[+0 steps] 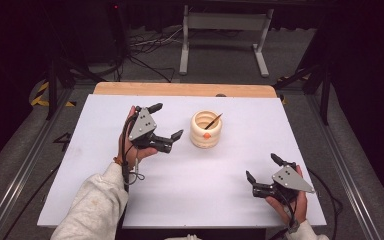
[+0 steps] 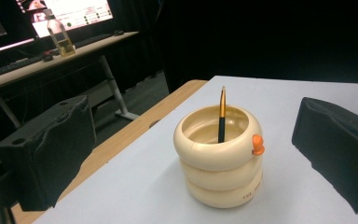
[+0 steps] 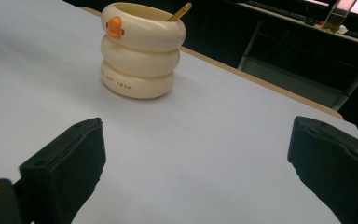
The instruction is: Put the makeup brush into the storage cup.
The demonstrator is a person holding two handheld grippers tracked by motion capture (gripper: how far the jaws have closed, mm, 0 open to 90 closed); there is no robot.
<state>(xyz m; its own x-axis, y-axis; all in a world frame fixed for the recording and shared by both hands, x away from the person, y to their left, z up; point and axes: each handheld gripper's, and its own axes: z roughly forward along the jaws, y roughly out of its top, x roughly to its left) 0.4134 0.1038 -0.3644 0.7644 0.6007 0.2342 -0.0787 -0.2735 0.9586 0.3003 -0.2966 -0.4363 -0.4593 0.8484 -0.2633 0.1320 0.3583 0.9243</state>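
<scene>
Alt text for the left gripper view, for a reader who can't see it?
A cream ringed cup with an orange beak holds one upright pen on a white table, framed by the open left gripper. Desks and monitors stand behind.

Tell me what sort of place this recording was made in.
Probably a lab or recording studio: a white-topped table on a dark floor with loose cables, and a desk with lit monitors behind the cream pen holder.
</scene>
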